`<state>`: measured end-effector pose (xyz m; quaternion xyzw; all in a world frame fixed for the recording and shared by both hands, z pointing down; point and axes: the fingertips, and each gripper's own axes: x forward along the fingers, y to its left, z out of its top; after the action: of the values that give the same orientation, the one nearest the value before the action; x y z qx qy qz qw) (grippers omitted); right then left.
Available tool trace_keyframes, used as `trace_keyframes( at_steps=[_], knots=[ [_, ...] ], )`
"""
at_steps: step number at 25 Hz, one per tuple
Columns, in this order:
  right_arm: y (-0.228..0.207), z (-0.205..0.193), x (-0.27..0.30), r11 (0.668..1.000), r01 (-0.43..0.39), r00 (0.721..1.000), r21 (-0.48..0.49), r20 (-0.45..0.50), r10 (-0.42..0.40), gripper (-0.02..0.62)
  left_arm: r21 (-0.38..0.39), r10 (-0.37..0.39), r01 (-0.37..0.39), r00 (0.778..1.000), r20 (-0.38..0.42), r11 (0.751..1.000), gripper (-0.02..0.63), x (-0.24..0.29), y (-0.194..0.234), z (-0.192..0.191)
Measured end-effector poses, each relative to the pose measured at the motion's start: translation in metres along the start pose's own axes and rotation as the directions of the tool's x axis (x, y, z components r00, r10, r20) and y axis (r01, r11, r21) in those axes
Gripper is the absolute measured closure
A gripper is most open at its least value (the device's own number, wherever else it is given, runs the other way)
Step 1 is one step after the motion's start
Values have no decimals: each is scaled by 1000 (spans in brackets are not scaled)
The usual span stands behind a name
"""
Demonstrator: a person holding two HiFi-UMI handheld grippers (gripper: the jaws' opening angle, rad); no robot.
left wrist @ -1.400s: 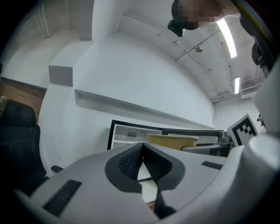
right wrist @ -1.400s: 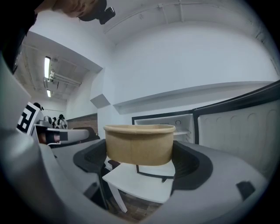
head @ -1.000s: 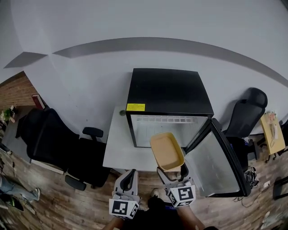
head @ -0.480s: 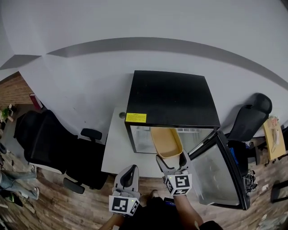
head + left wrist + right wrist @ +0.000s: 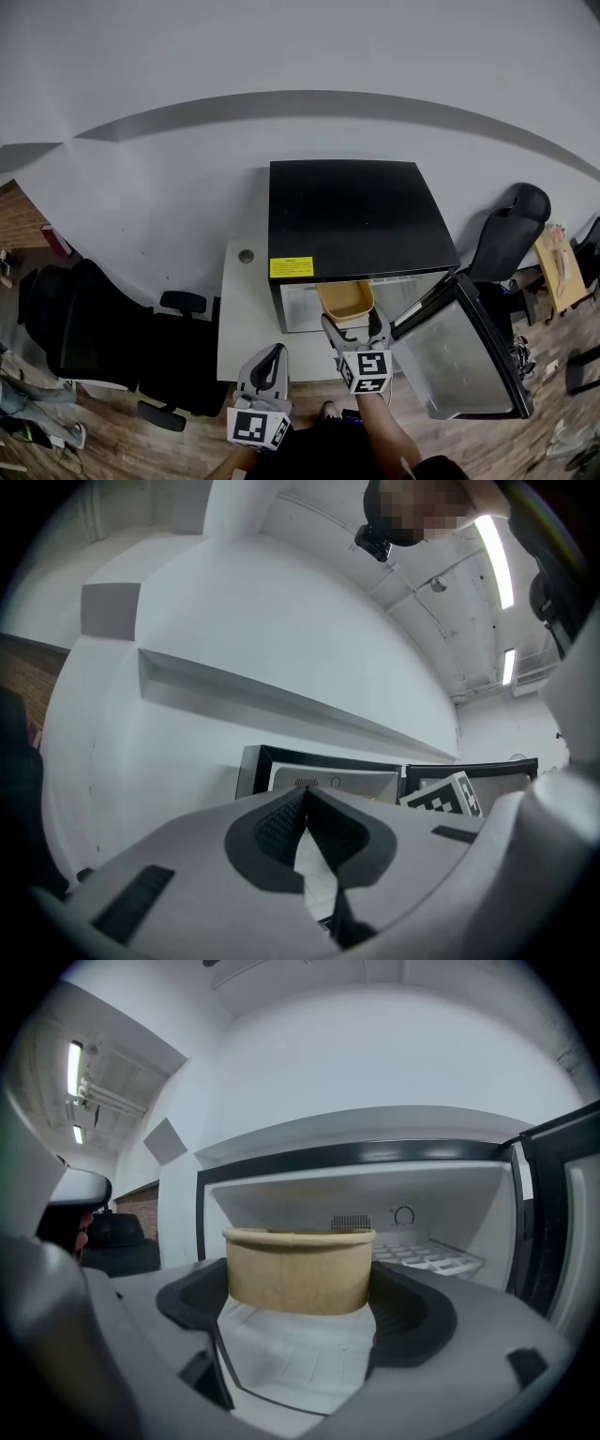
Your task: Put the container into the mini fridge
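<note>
Carried farther in over the last second, the tan container [image 5: 345,300] has gone from out in front of the mini fridge [image 5: 352,216] to its open mouth, and in the head view its far end is now tucked under the fridge's black top edge. The right gripper [image 5: 354,328] holds it, with one jaw pressed against each side of the container's near end. In the right gripper view the container [image 5: 298,1267] sits upright between those jaws, with the white fridge interior [image 5: 375,1180] right behind it. A round dial [image 5: 403,1215] shows on the back wall, and a white ribbed shelf [image 5: 427,1255] lies to the right.

The fridge door [image 5: 464,352] is swung wide open to the right. The fridge stands on a white table [image 5: 246,319] against the far wall, and a yellow label [image 5: 292,267] is stuck on its front left corner.

The left gripper [image 5: 272,361] has stayed low at the near left, clear of the fridge. In the left gripper view its jaws [image 5: 306,808] meet with nothing between them.

A black office chair [image 5: 103,328] stands left of the table, and another chair [image 5: 506,239] stands to the far right.
</note>
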<state>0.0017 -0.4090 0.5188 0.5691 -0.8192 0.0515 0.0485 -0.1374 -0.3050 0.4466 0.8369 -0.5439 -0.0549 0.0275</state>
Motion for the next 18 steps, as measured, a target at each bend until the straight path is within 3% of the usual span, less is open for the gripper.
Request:
trace_keyframes(
  at_steps=[18],
  knots=[
    [2,-12,58,999,49,998,-13,-42,-50,106,-1,-2,2,1000,-11,1000,598,4,24,-1]
  ],
)
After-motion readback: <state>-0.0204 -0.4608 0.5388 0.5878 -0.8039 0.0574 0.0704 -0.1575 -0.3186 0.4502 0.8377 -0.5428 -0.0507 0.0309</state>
